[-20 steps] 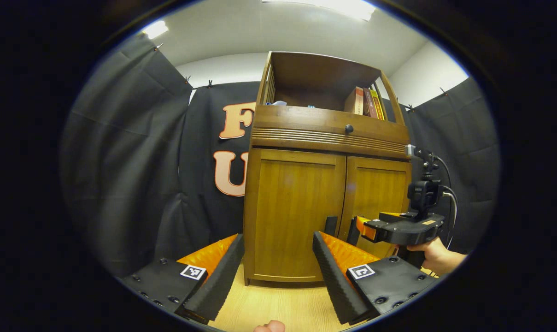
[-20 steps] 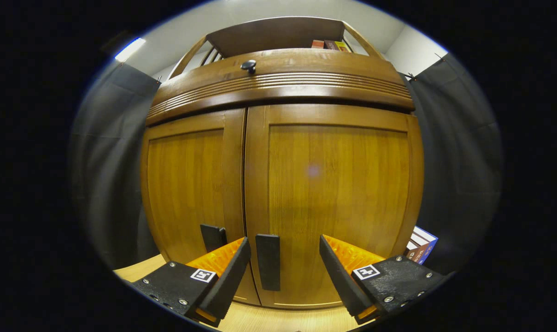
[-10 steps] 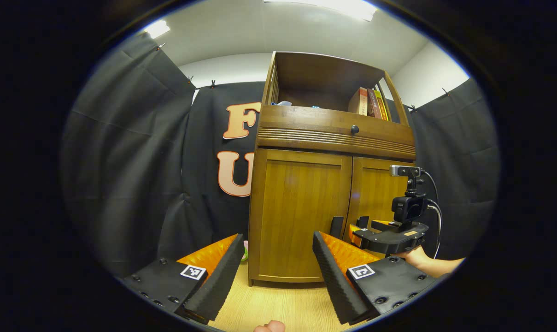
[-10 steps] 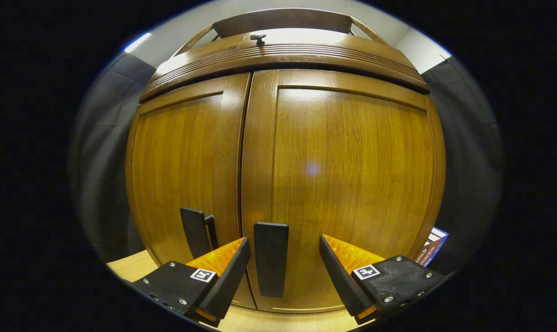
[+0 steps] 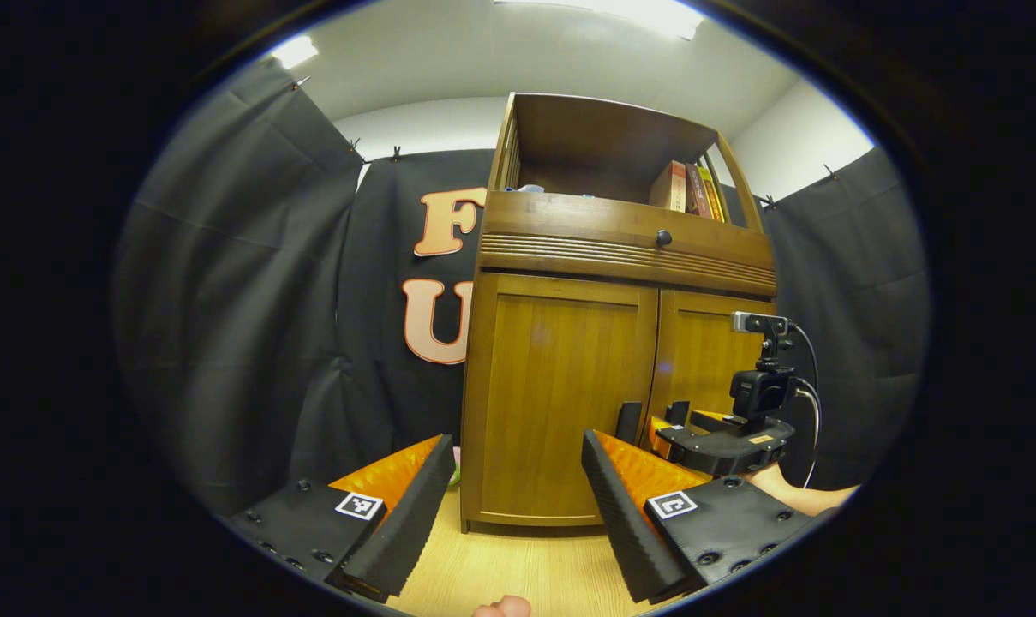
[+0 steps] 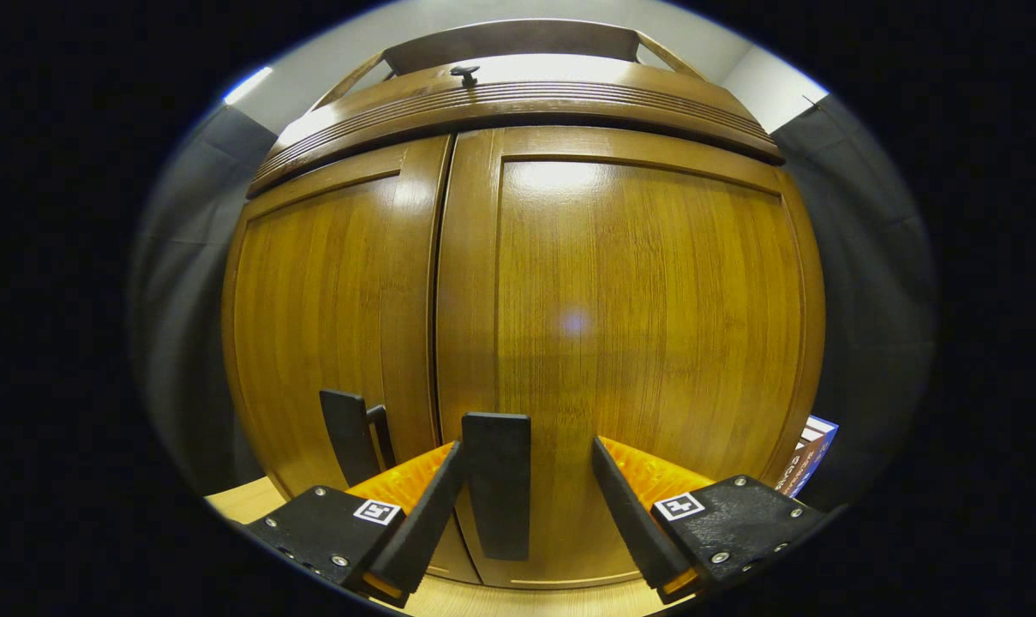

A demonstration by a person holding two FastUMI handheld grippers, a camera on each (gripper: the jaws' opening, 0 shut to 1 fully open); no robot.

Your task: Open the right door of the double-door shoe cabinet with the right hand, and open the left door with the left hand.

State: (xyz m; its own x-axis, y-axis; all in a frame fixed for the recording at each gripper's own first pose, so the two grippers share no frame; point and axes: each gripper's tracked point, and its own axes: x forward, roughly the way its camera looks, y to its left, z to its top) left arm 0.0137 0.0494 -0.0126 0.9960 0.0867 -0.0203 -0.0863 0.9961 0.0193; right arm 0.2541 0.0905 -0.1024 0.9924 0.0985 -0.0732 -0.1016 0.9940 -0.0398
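Behind the open right claw (image 6: pixel 522 506), the right door's handle (image 6: pixel 498 480) is partly hidden.

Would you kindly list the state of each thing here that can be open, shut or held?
Right door: shut.
Left door: shut.
Right door's handle: between the right gripper's fingers, not clamped.
Left door's handle: untouched.
Left gripper: open, well back from the cabinet.
Drawer: shut.
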